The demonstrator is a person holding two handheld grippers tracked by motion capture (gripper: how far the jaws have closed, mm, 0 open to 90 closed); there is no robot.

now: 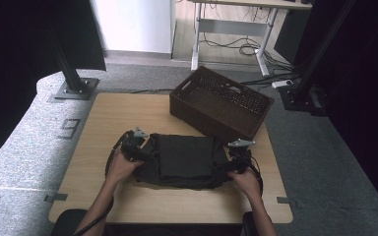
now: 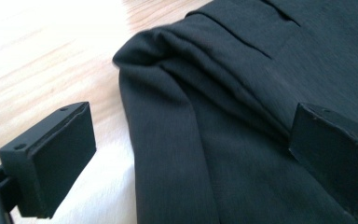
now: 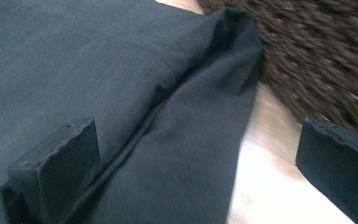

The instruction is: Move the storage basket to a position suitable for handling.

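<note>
The folded dark cloth (image 1: pixel 184 157) lies mid-frame on the table (image 1: pixel 118 113), just below the basket (image 1: pixel 220 102). The left gripper (image 1: pixel 145 151) and right gripper (image 1: pixel 228 162) sit at its two side edges, jaws spread wide and straddling the cloth's folds, gripping nothing. It looks like the pick-up step: next, both should close on the edges together, then lift level toward the basket.

Black folded cloth garment (image 1: pixel 184 156): its left and right edges lie under the tongs and hands; both gripper views cut it off.
Dark brown woven wicker basket (image 3: pixel 326 56): blurred, cut off at the frame's edge.
Left tongs (image 2: pixel 191 158): right jaw cropped.
Right tongs (image 3: pixel 198 172): right jaw cropped.
Light wooden tabletop (image 1: pixel 118 118): near edge partly behind forearms.
</note>
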